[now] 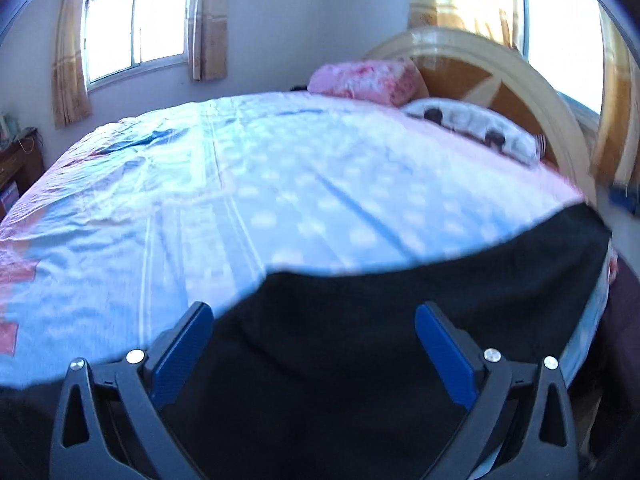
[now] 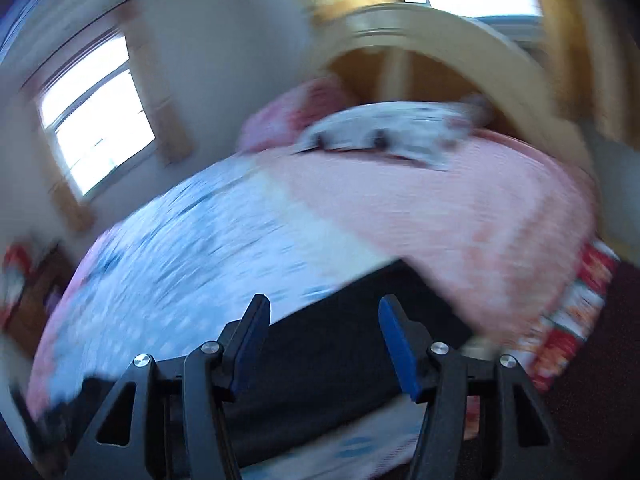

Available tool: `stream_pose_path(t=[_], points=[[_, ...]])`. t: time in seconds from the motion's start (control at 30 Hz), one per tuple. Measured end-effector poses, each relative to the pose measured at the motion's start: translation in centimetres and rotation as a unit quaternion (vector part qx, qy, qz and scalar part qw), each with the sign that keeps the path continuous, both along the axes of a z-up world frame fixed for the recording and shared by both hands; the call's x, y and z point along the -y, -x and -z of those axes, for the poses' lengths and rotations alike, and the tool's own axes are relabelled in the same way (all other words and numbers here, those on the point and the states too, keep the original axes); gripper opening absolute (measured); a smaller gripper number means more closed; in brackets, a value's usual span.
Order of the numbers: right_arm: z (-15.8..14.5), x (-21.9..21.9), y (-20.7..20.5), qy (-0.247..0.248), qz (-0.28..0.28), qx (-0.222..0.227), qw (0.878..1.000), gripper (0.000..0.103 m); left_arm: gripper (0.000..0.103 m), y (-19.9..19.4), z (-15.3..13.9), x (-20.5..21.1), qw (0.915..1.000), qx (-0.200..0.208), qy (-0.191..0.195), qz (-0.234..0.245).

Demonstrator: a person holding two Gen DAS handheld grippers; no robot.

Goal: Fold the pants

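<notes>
While both spread wide over black pants (image 1: 400, 300), left tool (image 1: 314, 316) sharp, right tool (image 2: 324, 308) motion-blurred.

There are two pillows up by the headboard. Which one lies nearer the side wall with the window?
The pink, red-blotched pillow. It lies toward the window wall, while the white pillow with dark spots lies on the other side of it, closer to the black pants.
</notes>
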State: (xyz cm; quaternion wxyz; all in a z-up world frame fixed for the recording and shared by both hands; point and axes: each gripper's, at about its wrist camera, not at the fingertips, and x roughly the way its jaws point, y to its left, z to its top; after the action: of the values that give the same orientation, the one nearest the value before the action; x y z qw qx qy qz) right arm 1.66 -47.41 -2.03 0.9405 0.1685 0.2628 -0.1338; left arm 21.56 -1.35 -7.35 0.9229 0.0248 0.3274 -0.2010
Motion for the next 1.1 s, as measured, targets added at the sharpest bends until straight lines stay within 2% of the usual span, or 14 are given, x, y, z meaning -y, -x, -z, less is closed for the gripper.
stream_pose_path(t=[0.07,0.1,0.2,0.23,0.27,0.4,0.53,0.6,0.73,0.83,0.9,0.93,1.0,1.1], points=[[0.9,-3.7,-2.0,0.001,-0.087,-0.006,0.996,0.058,0.103,-2.0,0.4,0.4,0.9998,-0.004,-0.011,-0.016],[1.5,-5.1,-2.7,0.004,-0.113,-0.014,0.993,0.058,0.103,-3.5,1.2,0.8,0.9989,-0.02,-0.032,-0.027],[3.6,-8.9,-4.3,0.011,-0.167,-0.042,0.985,0.058,0.103,-6.5,3.6,1.6,0.9895,-0.034,-0.124,-0.066],[4.2,-9.5,-4.6,0.007,-0.177,-0.05,0.983,0.058,0.103,-7.3,4.4,1.7,0.9853,-0.035,-0.147,-0.079],[5.0,-10.1,-5.0,0.002,-0.187,-0.06,0.98,0.058,0.103,-8.1,5.1,1.5,0.9842,-0.043,-0.152,-0.08],[7.8,-10.8,-5.6,0.001,-0.186,-0.098,0.978,0.058,0.103,-9.8,5.6,0.3,0.9868,-0.064,-0.121,-0.086],[10.8,-9.9,-6.3,-0.036,-0.165,-0.136,0.976,0.059,0.103,-10.7,5.9,0.2,0.987,-0.075,-0.106,-0.094],[10.8,-10.4,-6.2,-0.017,-0.172,-0.133,0.976,0.059,0.103,-10.3,5.4,0.3,0.9866,-0.067,-0.112,-0.098],[8.6,-10.9,-4.0,-0.006,-0.176,-0.094,0.98,0.059,0.103,-6.7,2.4,0.5,0.9932,-0.03,-0.066,-0.091],[9.5,-10.5,-3.4,-0.014,-0.163,-0.114,0.98,0.059,0.103,-3.8,1.8,1.7,0.9964,-0.026,-0.038,-0.07],[11.0,-10.1,-3.5,-0.019,-0.157,-0.119,0.98,0.059,0.103,-2.6,2.7,2.8,0.9971,-0.037,-0.037,-0.055],[11.2,-10.2,-3.5,-0.013,-0.157,-0.111,0.981,0.059,0.103,-2.0,3.8,3.8,0.997,-0.048,-0.045,-0.039],[10.9,-10.8,-3.6,0.004,-0.154,-0.108,0.982,0.059,0.103,-1.6,5.7,4.9,0.9947,-0.064,-0.07,-0.038],[9.9,-10.3,-2.9,-0.012,-0.155,-0.101,0.983,0.059,0.103,-0.6,6.2,5.2,0.9945,-0.051,-0.081,-0.041]])
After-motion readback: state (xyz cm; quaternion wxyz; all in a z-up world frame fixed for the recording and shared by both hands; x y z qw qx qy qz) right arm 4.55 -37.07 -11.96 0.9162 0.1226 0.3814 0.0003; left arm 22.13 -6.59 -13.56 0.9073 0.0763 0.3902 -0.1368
